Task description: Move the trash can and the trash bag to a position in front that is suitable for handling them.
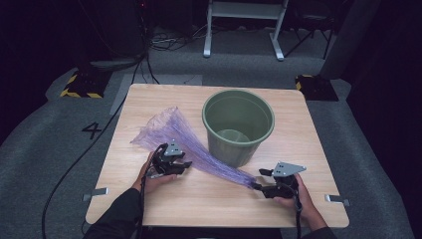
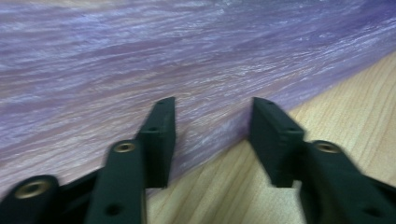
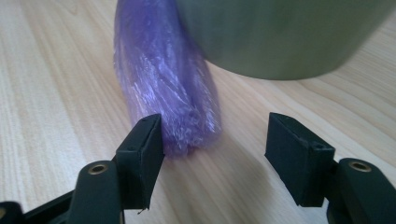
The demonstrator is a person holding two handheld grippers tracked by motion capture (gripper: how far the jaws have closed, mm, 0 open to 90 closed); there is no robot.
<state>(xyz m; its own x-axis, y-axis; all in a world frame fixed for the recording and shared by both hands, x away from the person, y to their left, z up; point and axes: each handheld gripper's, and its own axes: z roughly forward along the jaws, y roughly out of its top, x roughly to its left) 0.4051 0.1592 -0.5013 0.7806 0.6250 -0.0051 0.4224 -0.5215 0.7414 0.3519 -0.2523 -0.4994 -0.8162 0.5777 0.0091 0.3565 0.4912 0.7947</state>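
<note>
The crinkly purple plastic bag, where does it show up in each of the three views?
High view: crinkly purple plastic bag lies left of centre, fanning up-left, narrowing toward lower right.
Left gripper view: bag spans the upper half.
Right gripper view: its bunched end hangs upper centre.
Shared landmark: light wooden table.

The high view looks forward and down over my whole light wooden table (image 1: pixel 149 209) from above my side. The camera on my left hand-held gripper (image 2: pixel 212 135) sits close over the crinkled purple plastic bag (image 2: pixel 140 60). My right hand-held gripper (image 3: pixel 215 140) camera faces that bag's bunched end (image 3: pixel 173 93), shared by all views.
</note>
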